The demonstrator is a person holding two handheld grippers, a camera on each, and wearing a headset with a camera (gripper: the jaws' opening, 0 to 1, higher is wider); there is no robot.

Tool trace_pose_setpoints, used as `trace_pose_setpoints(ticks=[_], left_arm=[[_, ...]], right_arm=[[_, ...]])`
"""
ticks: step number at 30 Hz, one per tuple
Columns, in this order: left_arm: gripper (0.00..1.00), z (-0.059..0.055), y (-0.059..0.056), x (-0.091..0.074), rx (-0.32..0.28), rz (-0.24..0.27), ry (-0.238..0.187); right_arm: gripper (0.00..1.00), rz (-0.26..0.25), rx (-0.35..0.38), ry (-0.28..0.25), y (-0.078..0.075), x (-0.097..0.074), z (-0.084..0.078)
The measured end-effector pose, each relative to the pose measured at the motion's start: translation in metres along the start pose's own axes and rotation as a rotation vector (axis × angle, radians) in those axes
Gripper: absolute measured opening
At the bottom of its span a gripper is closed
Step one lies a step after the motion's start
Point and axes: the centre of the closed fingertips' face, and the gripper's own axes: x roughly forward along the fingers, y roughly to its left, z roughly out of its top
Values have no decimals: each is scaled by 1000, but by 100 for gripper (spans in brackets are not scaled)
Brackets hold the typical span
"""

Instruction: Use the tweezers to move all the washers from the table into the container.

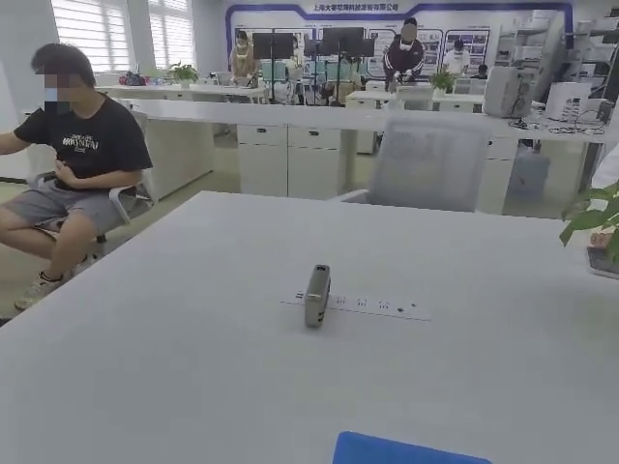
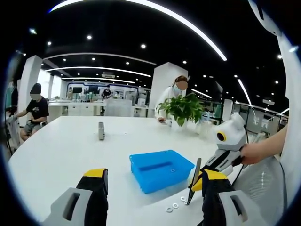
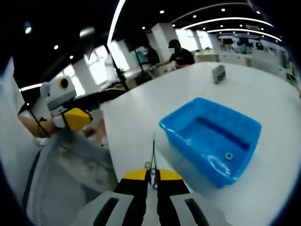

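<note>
Noted right gripper (image 3: 153, 178) clamped tight on tweezers (image 3: 153, 150), tips by loose washers (image 2: 175, 205) on table (image 2: 61, 150) just beside blue container (image 2: 157, 183) — one washer (image 3: 229, 156) inside — left gripper (image 2: 154, 175) gaping wide, empty.

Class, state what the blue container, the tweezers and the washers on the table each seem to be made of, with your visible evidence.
The blue container is likely plastic: uniform colour, soft sheen, rounded moulded corners. The tweezers are probably metal: thin, dark, stiff blades. The washers are possibly metal: pale little rings, too small to be sure.
</note>
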Motion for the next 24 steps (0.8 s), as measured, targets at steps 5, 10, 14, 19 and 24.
trace_pose_setpoints(ticks=[5,10,14,19,24], left_arm=[[83,0,0,0,2,0,3],[83,0,1,0,3,4,4],[83,-1,1,0,6,3,6],[83,-1,1,0,6,4,9],[82,-2,0,0,8,0,11]], right_arm=[[3,-5,-112,19,2,1,-1],[4,-17,-296,62,10,4,-5],[3,-33,-386,79,15,6,-8],[3,-48,-410,82,16,6,-9],[3,-58,-414,80,12,5,-8]])
